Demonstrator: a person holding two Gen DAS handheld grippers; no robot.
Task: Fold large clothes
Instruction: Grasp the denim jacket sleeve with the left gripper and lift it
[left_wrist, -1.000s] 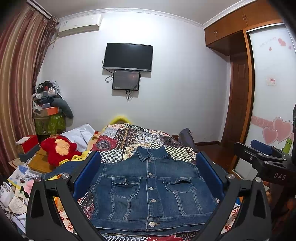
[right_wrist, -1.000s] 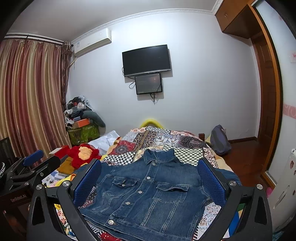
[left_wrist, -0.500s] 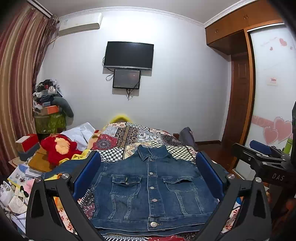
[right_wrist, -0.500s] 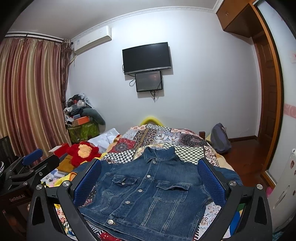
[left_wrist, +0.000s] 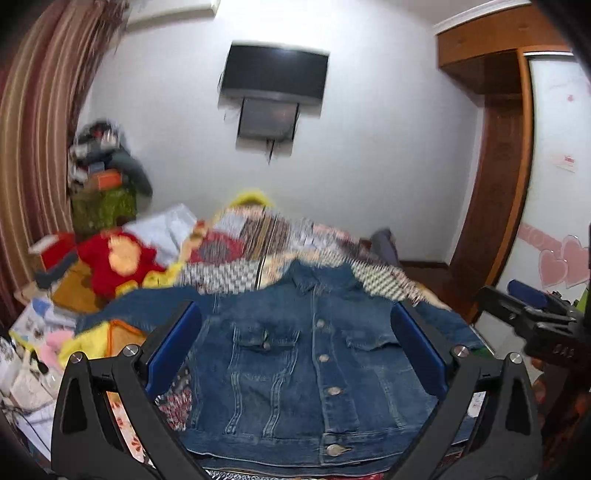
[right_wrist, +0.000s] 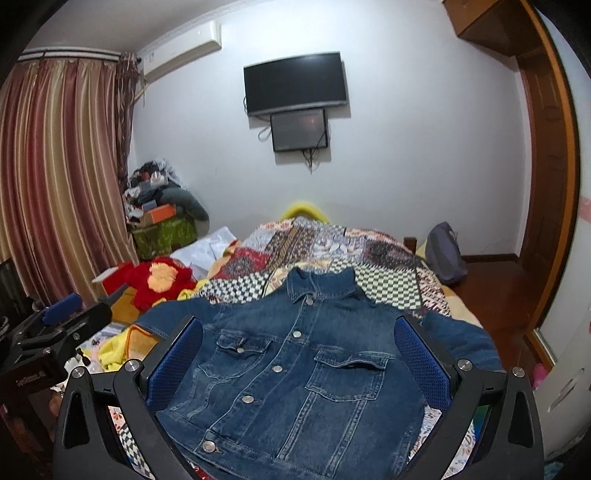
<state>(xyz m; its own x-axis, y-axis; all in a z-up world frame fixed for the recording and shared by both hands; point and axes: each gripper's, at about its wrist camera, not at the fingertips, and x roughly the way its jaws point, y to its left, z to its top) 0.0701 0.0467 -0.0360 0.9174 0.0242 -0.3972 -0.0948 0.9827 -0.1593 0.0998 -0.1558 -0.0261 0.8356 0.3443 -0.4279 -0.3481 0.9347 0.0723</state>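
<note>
your left tongs (left_wrist: 295, 343) and right tongs (right_wrist: 298, 350) both gape wide, gripping nothing, above the jacket (right_wrist: 295, 369) lying buttoned and flat on the bed (right_wrist: 388, 280).

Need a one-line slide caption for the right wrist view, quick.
Open right gripper poised over a buttoned denim jacket lying flat, unfolded, on a patchwork bedspread.

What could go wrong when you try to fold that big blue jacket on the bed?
The denim jacket looks thick, so one pinch might slip off. Both the left gripper and right gripper are open and hold nothing yet. Its sleeves spread sideways toward the clutter beside the bed, near the red plush toy, so a sleeve might drag things along. The patchwork quilt underneath could get pinched too.
</note>
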